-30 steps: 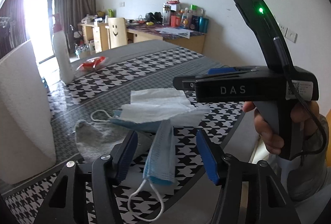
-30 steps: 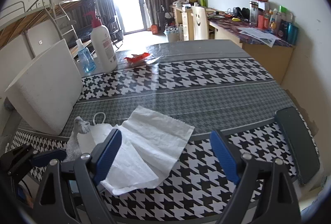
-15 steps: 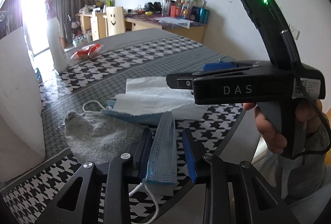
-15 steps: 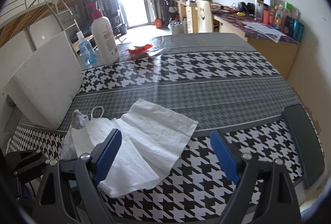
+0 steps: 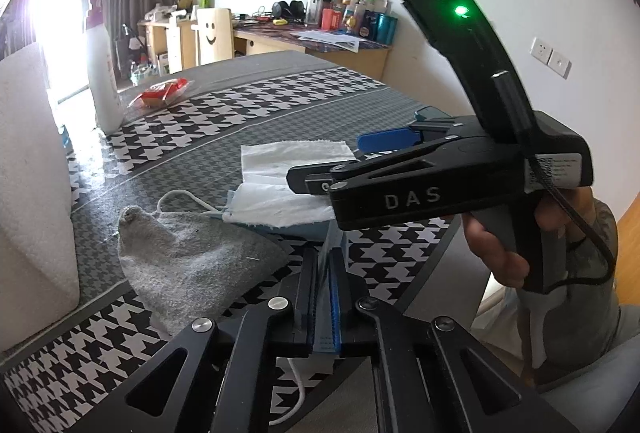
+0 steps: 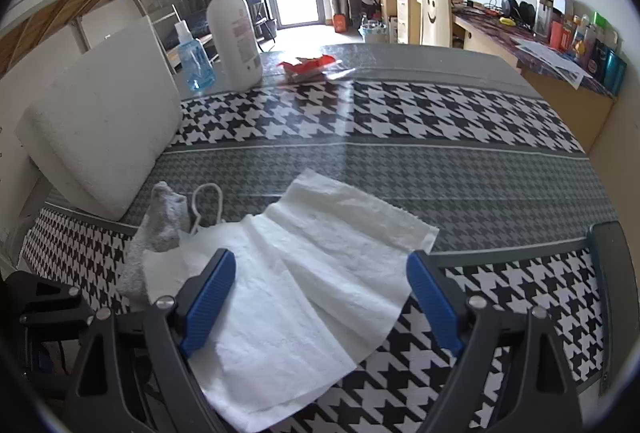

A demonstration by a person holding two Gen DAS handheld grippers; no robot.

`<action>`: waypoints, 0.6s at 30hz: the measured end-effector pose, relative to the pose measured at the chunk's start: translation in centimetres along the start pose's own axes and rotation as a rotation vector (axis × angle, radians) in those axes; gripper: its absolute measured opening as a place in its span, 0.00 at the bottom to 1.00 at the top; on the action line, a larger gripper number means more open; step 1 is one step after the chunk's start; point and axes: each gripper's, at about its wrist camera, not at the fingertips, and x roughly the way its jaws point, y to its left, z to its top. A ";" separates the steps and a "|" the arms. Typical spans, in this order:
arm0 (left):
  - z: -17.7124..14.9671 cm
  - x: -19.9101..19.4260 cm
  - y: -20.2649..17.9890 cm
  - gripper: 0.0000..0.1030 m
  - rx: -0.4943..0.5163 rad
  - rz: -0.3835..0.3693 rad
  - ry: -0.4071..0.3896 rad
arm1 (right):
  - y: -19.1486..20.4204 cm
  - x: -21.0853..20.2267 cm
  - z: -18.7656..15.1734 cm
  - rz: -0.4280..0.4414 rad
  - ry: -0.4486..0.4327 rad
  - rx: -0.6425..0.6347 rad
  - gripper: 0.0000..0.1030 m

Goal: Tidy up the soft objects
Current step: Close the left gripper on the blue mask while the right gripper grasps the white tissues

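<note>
A blue face mask [image 5: 322,285] lies at the table's near edge, its white ear loop [image 5: 298,385] hanging below. My left gripper [image 5: 324,253] is closing its jaws tight onto the mask, and both pads press the folded fabric. A grey sock [image 5: 192,265] sits just left of it. White tissue sheets [image 6: 304,273] are spread over a second mask, of which only a loop [image 6: 208,201] shows. My right gripper [image 6: 320,261] hovers open above the tissues with nothing between its fingers. It also crosses the left wrist view as the right gripper [image 5: 340,159], held by a hand.
The houndstooth table [image 6: 440,169] carries a white foam block [image 6: 100,137] at the left. A pump bottle [image 6: 236,33], a blue bottle [image 6: 192,61] and a red wrapper [image 6: 308,67] stand at the back. A dark slab [image 6: 612,293] rests at the right edge.
My left gripper's jaws went from wide apart to clamped on the blue mask. The right gripper sank a little toward the tissues and stayed open.
</note>
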 end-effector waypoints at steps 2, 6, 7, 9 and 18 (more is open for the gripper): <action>-0.1 0.0 -0.2 0.06 0.014 0.000 0.002 | 0.0 0.1 -0.1 -0.006 0.009 -0.011 0.88; -0.2 0.0 -0.2 0.06 0.020 -0.003 0.007 | 0.2 0.6 -0.1 -0.019 0.033 -0.037 0.88; -0.2 0.0 -0.2 0.06 0.022 -0.004 0.009 | 0.2 0.9 -0.1 -0.022 0.042 -0.040 0.87; -0.3 0.0 -0.3 0.06 0.022 -0.005 0.012 | 0.1 1.3 -0.1 -0.024 0.060 -0.041 0.80; -0.4 -0.2 -0.3 0.06 0.026 -0.007 0.011 | 0.7 2.4 -0.7 -0.084 0.095 -0.094 0.61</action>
